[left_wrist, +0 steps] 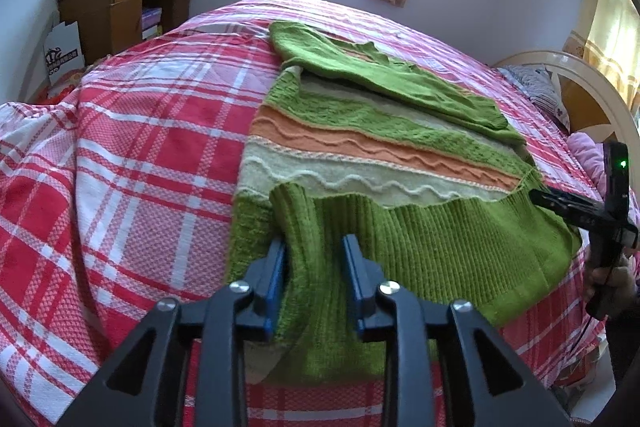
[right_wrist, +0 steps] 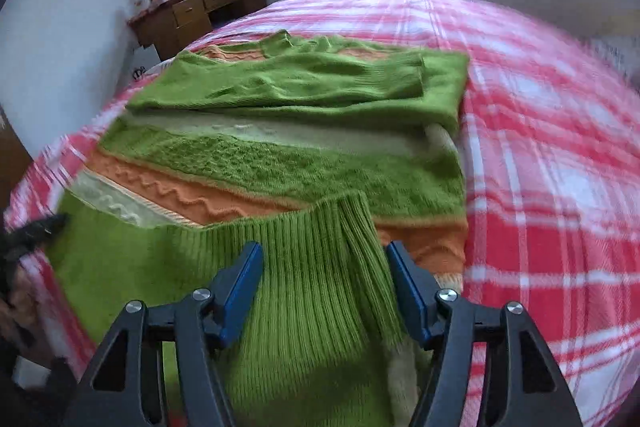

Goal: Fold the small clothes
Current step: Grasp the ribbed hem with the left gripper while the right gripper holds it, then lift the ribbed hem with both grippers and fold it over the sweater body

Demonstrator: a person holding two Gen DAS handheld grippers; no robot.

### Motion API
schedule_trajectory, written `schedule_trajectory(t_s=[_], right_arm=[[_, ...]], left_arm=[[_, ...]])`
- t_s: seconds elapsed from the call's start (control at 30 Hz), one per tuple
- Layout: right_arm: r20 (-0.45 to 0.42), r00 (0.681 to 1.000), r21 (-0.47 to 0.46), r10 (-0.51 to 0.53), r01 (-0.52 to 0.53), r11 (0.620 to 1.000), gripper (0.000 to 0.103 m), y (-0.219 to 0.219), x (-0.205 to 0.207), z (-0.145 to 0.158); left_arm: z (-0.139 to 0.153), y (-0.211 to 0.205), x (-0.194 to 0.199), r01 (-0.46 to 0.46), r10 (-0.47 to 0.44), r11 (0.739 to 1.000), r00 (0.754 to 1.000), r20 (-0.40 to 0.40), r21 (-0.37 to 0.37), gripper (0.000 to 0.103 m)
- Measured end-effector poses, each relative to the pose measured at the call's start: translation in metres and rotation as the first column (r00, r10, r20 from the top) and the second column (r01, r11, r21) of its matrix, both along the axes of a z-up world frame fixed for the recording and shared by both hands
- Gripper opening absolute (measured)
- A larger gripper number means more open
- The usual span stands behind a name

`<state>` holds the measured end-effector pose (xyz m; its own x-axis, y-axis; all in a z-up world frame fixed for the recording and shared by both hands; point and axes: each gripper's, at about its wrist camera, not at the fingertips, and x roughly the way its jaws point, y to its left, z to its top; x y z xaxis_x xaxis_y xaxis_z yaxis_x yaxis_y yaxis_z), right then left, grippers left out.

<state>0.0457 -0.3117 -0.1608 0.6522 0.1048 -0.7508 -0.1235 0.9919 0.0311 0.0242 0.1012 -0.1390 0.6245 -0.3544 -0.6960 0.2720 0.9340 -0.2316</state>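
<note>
Your left gripper (left_wrist: 314, 247) has its jaws spread around the sweater (left_wrist: 372, 155) hem, the ribbed green knit bunched between the blue pads. Your right gripper (right_wrist: 324, 255) is spread too, straddling the hem's right corner. The sweater lies on the plaid bed (left_wrist: 132, 131), sleeves folded across its far half (stripes of orange and cream show between). Far left, a desk (left_wrist: 120, 3) holds red packages; their print is too small to read.
</note>
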Motion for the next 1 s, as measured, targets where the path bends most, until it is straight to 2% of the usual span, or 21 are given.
schedule_trajectory(t_s=[0.03, 0.07, 0.1, 0.17, 0.33, 0.5, 0.67, 0.87, 1.0], right_arm=[[0.0, 1.0, -0.01, 0.008, -0.008, 1.0, 0.037, 0.003, -0.001, 0.002], [-0.005, 1.0, -0.005, 0.015, -0.015, 1.0, 0.016, 0.005, -0.003, 0.004], [-0.006, 1.0, -0.009, 0.012, -0.012, 1.0, 0.015, 0.006, -0.005, 0.005], [0.013, 1.0, -0.021, -0.003, 0.004, 1.0, 0.012, 0.007, -0.014, 0.01], [0.088, 0.992, 0.065, -0.088, 0.082, 0.994, 0.011, -0.005, -0.038, 0.035], [0.141, 0.98, 0.098, -0.143, 0.13, 0.987, 0.011, -0.009, -0.054, 0.053], [0.145, 0.975, 0.033, -0.166, 0.163, 0.986, 0.011, -0.004, -0.051, 0.052], [0.107, 0.973, 0.079, -0.206, 0.198, 0.977, 0.011, -0.011, -0.048, 0.041], [0.09, 0.972, 0.081, -0.215, 0.208, 0.975, 0.011, -0.012, -0.047, 0.037]], left_arm=[[0.0, -0.001, 0.0, 0.002, -0.002, 1.0, 1.0, 0.003, 0.007, 0.028], [0.0, -0.002, 0.0, 0.002, -0.002, 1.0, 1.0, 0.005, 0.016, 0.025], [0.001, -0.003, 0.0, 0.002, -0.002, 1.0, 1.0, 0.009, 0.028, 0.013], [0.002, -0.004, 0.0, 0.002, -0.002, 1.0, 1.0, 0.005, 0.027, 0.011], [0.012, -0.004, -0.007, 0.004, -0.005, 1.0, 0.999, 0.042, 0.014, 0.009], [0.028, -0.002, -0.007, -0.004, 0.006, 1.0, 0.997, 0.083, -0.021, 0.009], [0.03, -0.018, 0.01, -0.03, 0.025, 0.997, 0.997, 0.075, 0.064, 0.009], [0.022, -0.035, 0.022, -0.046, 0.042, 0.983, 0.999, 0.027, 0.177, 0.009], [0.017, -0.036, 0.023, -0.054, 0.054, 0.979, 0.999, 0.003, 0.197, 0.009]])
